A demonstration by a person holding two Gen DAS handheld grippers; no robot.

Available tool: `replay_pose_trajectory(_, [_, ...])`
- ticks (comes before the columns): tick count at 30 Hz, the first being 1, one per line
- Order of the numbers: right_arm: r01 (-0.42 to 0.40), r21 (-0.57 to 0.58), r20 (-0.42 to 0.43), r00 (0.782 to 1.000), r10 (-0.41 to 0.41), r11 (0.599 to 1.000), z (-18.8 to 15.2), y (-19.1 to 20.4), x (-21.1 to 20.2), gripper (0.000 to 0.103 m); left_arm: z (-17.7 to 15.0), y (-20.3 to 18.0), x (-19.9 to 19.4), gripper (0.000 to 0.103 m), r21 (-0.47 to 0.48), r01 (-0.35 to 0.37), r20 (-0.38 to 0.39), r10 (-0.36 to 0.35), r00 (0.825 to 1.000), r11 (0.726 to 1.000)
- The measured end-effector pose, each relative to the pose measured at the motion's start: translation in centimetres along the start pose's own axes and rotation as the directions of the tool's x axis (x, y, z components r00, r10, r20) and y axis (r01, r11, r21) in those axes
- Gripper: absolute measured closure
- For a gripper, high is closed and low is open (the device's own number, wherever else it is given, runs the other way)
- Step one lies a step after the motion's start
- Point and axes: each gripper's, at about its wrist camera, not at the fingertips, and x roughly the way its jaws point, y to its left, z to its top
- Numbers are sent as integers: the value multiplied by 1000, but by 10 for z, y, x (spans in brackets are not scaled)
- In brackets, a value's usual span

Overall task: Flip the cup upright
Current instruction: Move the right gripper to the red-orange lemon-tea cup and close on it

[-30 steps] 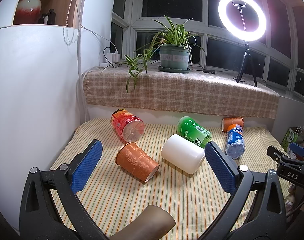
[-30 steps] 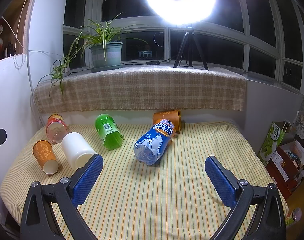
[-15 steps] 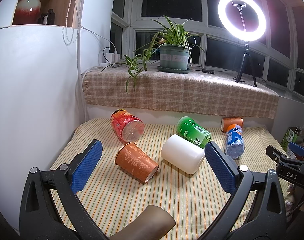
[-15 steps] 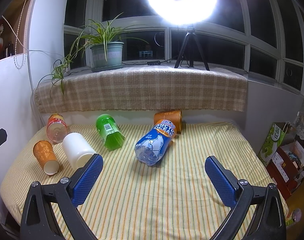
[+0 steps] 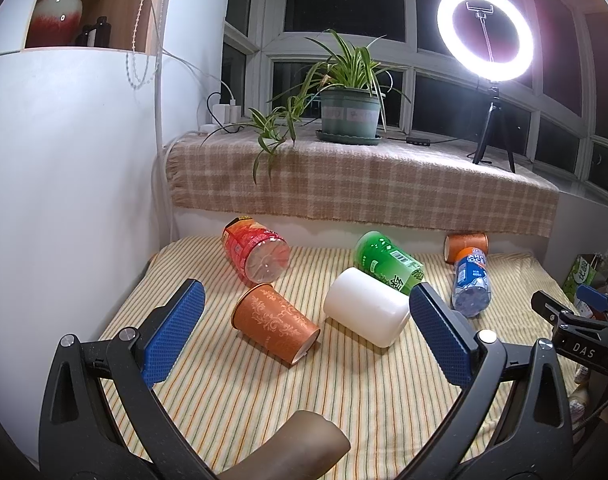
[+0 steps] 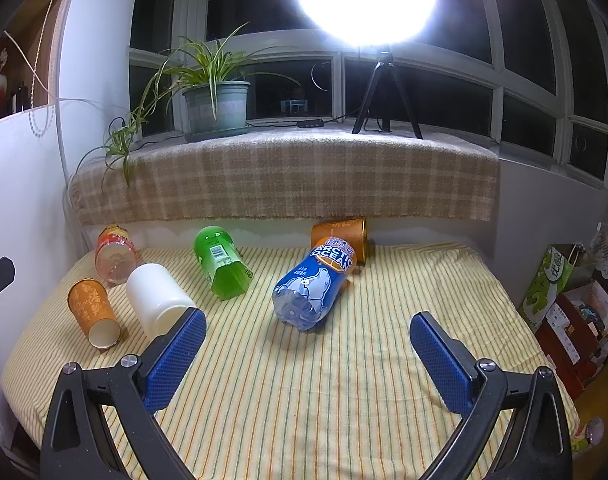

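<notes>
Orange paper cup: on its side on the striped-cloth worktop, just left of the white cup, ahead between the spread, empty fingers of the left hand-held gripper. Right hand-held gripper: spread, empty. Behind: plaid-covered windowsill, potted plant, ring light.

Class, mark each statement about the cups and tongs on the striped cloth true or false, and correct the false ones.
1. The orange patterned cup lies on its side. True.
2. The white cup stands upright. False: it lies on its side.
3. The left tongs grip a cup. False: they are open and hold nothing.
4. The right tongs are open. True.
5. The blue bottle lies on the striped cloth. True.
</notes>
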Motion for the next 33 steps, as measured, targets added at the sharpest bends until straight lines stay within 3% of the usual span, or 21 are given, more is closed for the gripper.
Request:
replay_pose_trajectory(10, [-55,-47,-4,998,55,997,10,11,10,0,-5,14,5,0,-7,-31,-20,31,999,999])
replay_pose_trajectory(17, [-139,-100,-40,990,136,985,24,35,28,0,-10,41,9,0,-32,-76,-40,75,996,997])
replay_pose_trajectory(23, [-251,-173,-97,967,237,952,42,71,54,0,-18,65,8,0,-38,-127,-59,125,990,991])
replay_pose_trajectory(33, [-381,-290,-194,921,336,878,73,152,103,0,-32,111,5,0,-99,-199,-110,188,976,975])
